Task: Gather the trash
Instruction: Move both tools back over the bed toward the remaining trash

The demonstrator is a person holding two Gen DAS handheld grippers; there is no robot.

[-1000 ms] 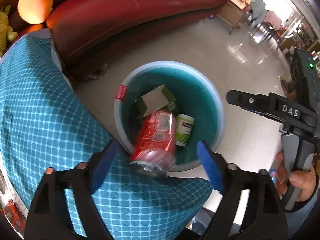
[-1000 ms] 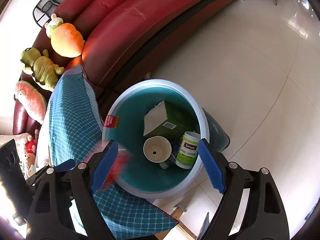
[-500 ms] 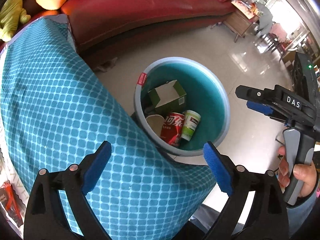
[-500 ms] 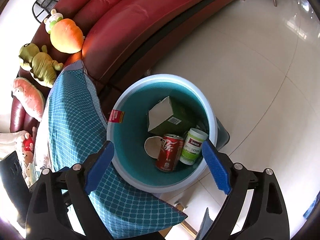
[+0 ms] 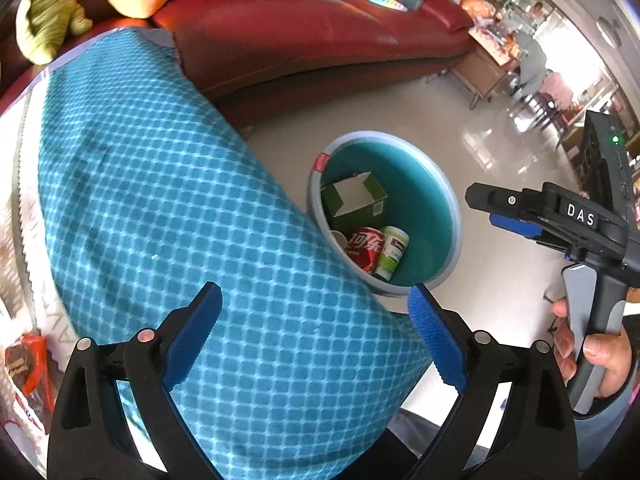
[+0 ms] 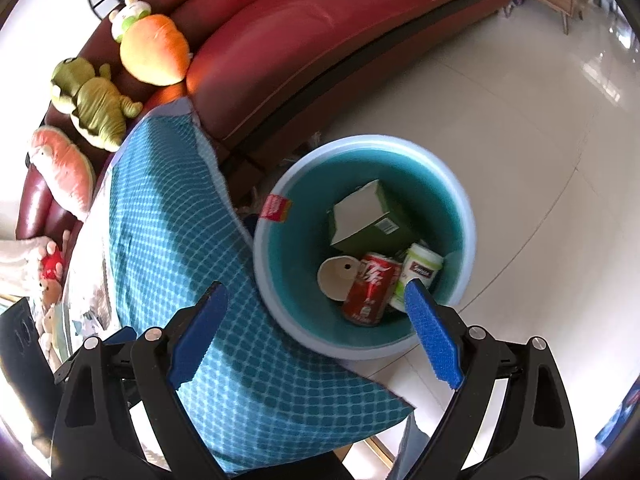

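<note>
Both my tools, left tool (image 5: pixel 316 336) and right tool (image 6: pixel 318 334), are wide and empty; red can (image 6: pixel 370 288) in bin (image 6: pixel 468 216) is light, slick, dentable, so I'd grip it mid-body.

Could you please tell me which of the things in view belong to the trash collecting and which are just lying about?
Part of the job:
- bin
- red can
- green box
- white bottle
- paper cup

Just lying about:
- red sofa
- plush toys
- blue cloth
</note>
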